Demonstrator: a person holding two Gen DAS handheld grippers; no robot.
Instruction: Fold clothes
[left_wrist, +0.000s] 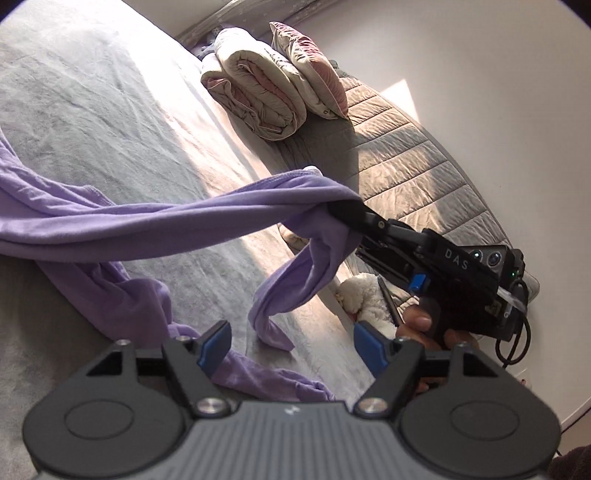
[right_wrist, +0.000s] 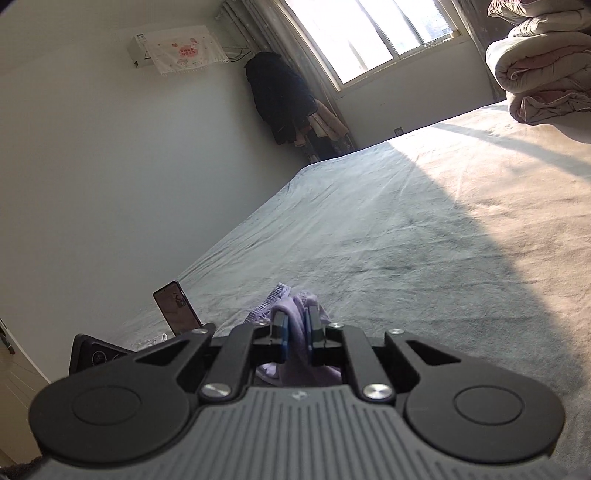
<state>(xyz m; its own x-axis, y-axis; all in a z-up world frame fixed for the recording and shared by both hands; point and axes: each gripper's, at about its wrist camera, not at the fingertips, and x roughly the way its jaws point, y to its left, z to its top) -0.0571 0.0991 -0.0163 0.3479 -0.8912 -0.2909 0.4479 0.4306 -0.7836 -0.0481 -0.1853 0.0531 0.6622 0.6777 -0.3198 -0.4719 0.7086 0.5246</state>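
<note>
While pinched in closed jaws of right gripper, purple garment hangs as twisted rope, remainder lying bunched on grey bed sheet. Left gripper: jaws spread, empty, just above trailing folds. Judged light, limp, non-slippery knit, sagging wherever unsupported. Best second hold: a hem or corner, not mid-bunch.

The left tongs hang with their blue-padded fingers spread wide, nothing between them. The right tongs are clamped together on lavender cloth, their handle gripped by the person's right hand.
</note>
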